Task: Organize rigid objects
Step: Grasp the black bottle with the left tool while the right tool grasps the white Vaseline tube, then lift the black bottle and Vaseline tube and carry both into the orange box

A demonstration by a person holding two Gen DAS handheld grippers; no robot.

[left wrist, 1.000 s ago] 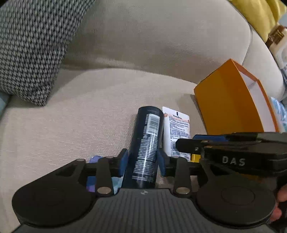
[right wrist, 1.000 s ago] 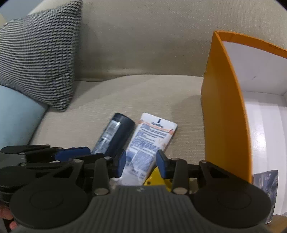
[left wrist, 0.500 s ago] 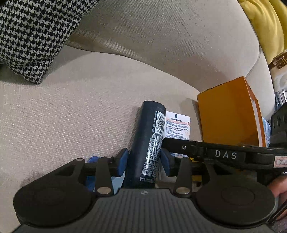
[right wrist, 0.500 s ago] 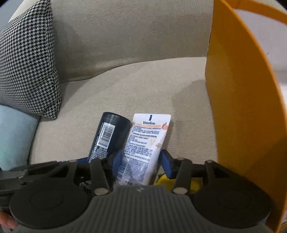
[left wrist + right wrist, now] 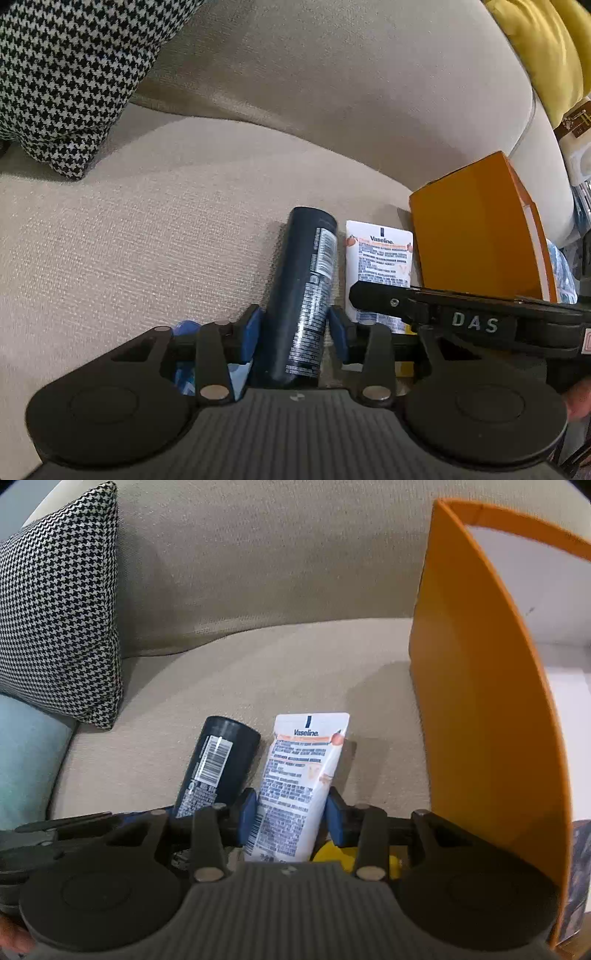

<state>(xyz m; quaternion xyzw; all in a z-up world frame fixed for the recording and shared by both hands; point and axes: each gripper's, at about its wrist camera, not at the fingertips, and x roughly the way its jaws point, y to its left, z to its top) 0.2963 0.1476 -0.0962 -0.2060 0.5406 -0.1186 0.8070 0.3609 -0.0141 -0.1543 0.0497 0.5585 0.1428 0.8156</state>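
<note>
1. I count one dark navy spray can (image 5: 304,291), one white Vaseline tube (image 5: 299,786), one orange box (image 5: 484,716) and two grippers, mine in each hand.
2. The can is a slim cylinder with a barcode and fine white print, lying flat on the beige sofa seat (image 5: 147,240).
3. The tube is flat and white with blue "Vaseline" lettering, orange accents and dense print; it lies just beside the can, between it and the box.
4. My left gripper (image 5: 295,332) straddles the can's near end, blue pads close on both sides; I cannot tell whether they press it.
5. My right gripper (image 5: 290,818) brackets the tube the same way, its pads at or against the tube's edges; a grip is not certain.
6. One houndstooth cushion (image 5: 59,605) leans against the backrest, well apart.
</note>
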